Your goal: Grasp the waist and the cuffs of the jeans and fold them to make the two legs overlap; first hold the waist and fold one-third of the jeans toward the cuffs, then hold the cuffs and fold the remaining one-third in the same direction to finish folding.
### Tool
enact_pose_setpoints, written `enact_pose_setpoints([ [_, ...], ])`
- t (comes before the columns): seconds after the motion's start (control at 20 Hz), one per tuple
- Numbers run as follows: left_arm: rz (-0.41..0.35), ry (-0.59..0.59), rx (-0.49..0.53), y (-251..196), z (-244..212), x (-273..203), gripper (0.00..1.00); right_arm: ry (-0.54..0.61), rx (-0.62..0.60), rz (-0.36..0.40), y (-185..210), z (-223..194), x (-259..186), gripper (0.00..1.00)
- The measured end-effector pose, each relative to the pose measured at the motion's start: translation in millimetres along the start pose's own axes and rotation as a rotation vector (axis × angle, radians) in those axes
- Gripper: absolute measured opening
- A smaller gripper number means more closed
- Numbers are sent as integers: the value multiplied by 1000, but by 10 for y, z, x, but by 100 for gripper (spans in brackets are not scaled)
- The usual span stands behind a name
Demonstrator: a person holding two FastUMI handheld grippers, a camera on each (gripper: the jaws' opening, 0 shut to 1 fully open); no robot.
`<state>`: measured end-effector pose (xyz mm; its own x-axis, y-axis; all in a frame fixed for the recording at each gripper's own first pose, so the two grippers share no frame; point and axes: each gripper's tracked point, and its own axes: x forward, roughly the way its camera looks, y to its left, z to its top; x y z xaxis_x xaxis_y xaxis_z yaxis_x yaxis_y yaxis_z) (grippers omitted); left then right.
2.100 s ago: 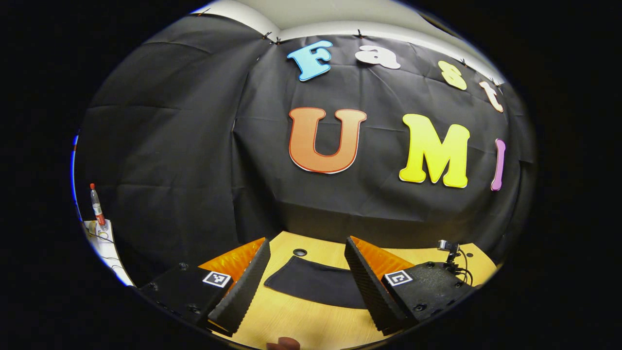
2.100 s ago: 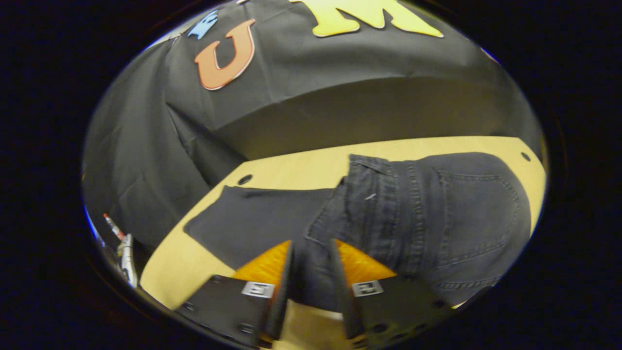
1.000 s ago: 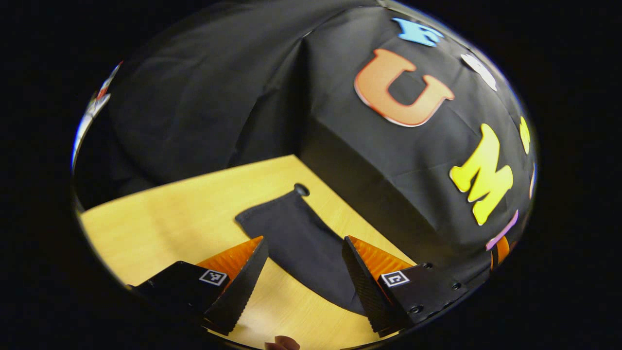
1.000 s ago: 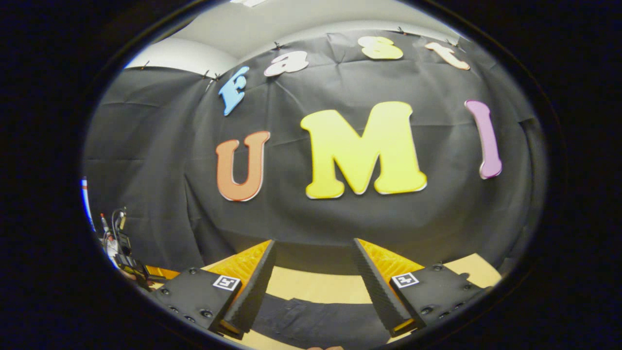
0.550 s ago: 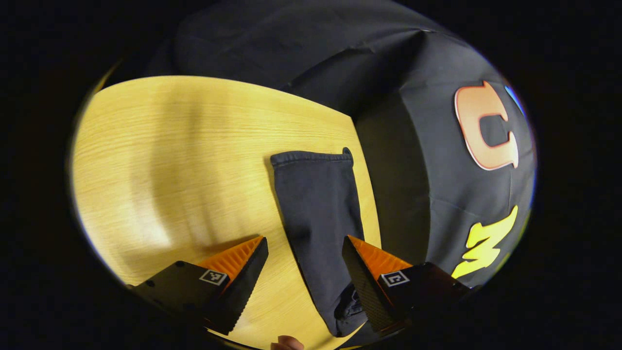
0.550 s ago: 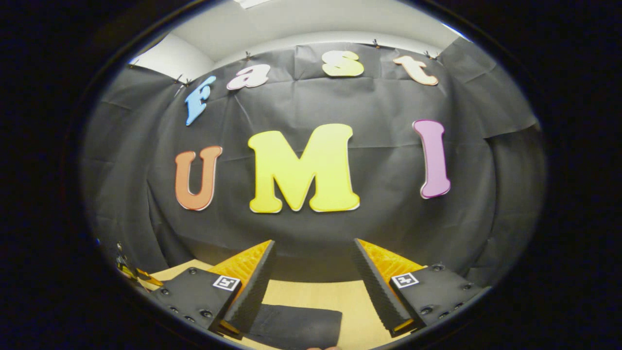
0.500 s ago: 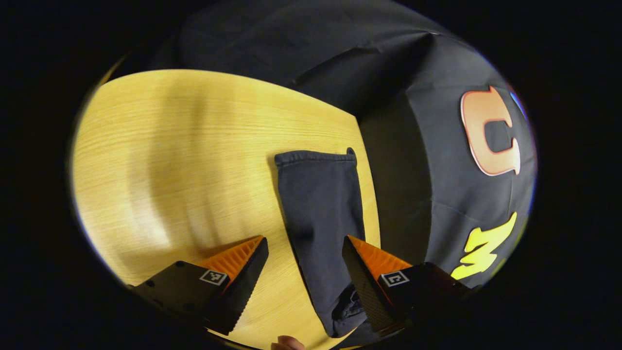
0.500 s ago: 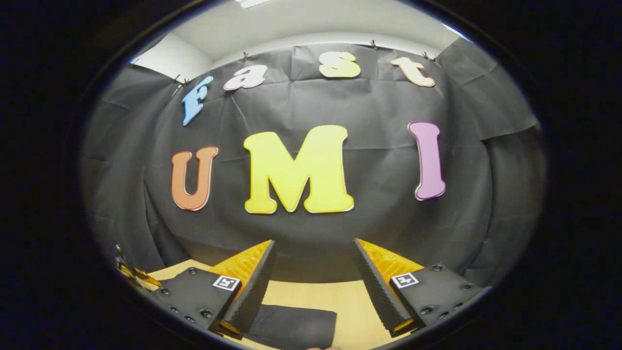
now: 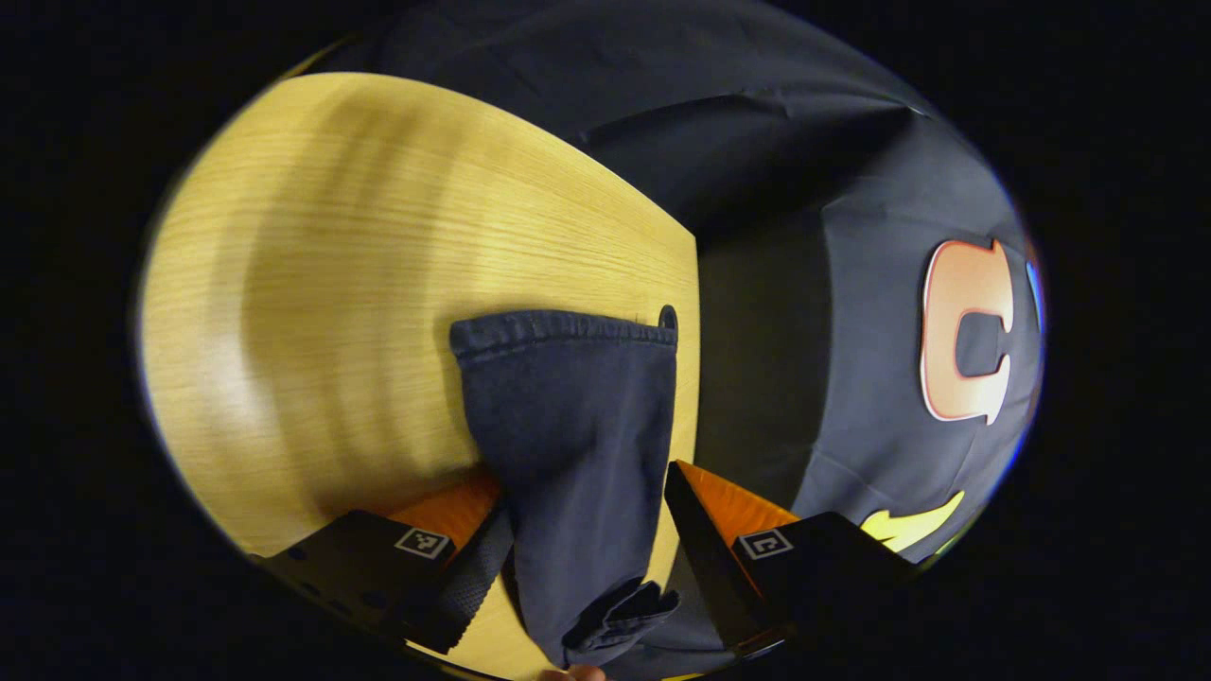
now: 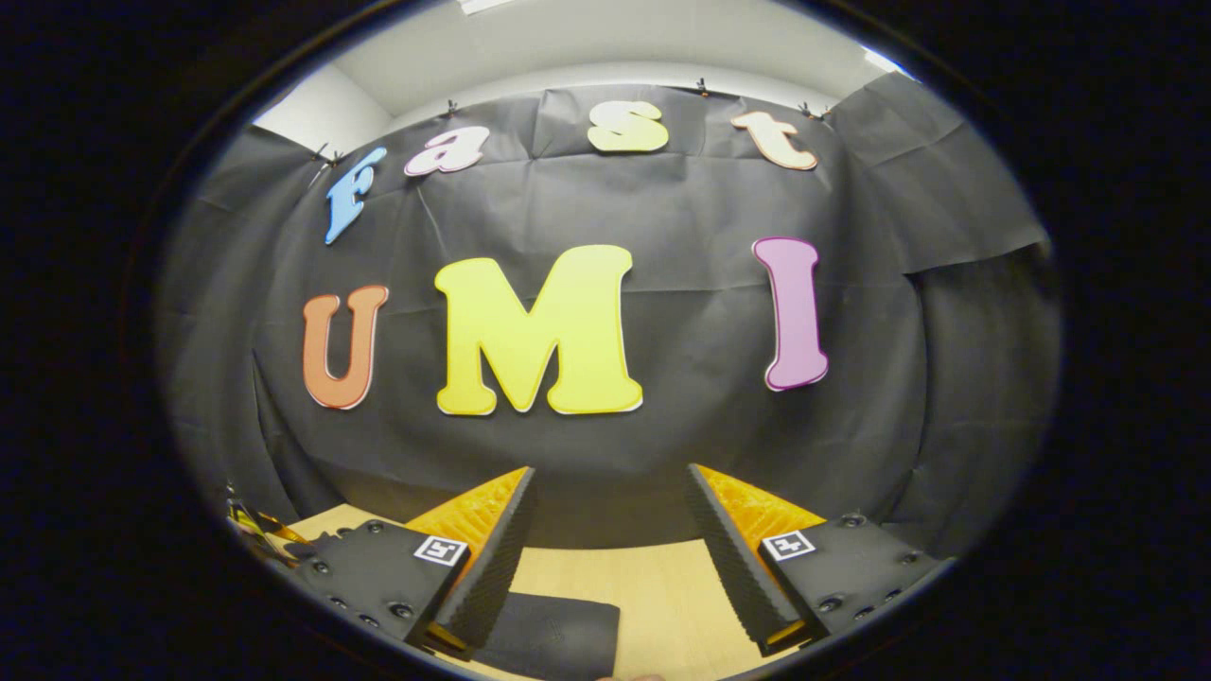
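**Cuff grasp in preparation**

The left hand-held gripper (image 9: pixel 587 558) is straddling the jeans (image 9: pixel 577 426) with its fingers spread, not pinching. The jeans leg is lying on the worktop (image 9: pixel 331 284), cuff hem at the far end. The right hand-held gripper (image 10: pixel 610 558) is hovering spread above the worktop. Judged step: the cuff-end fold. The next move calls for closing on the denim, then lifting.
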<state>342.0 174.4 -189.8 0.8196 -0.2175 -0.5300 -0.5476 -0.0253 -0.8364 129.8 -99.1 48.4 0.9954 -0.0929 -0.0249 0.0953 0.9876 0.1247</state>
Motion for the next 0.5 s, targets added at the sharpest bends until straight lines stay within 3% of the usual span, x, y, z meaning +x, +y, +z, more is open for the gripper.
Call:
enact_pose_setpoints([
  [0.05,4,9,-12,63,-35,25,82,0,1,-6,-35,8,-2,100],
  [0.1,24,2,-28,183,-13,90,60,0,2,-12,-59,16,-18,100],
  [0.2,-26,-24,-112,195,-2,154,15,0,-1,-22,-107,37,-13,98],
  [0.35,-67,-21,-125,142,-45,66,10,-3,-5,-32,-162,56,-22,90],
  [0.5,-53,-24,-89,104,-34,103,7,8,20,-41,-191,22,-29,96],
])
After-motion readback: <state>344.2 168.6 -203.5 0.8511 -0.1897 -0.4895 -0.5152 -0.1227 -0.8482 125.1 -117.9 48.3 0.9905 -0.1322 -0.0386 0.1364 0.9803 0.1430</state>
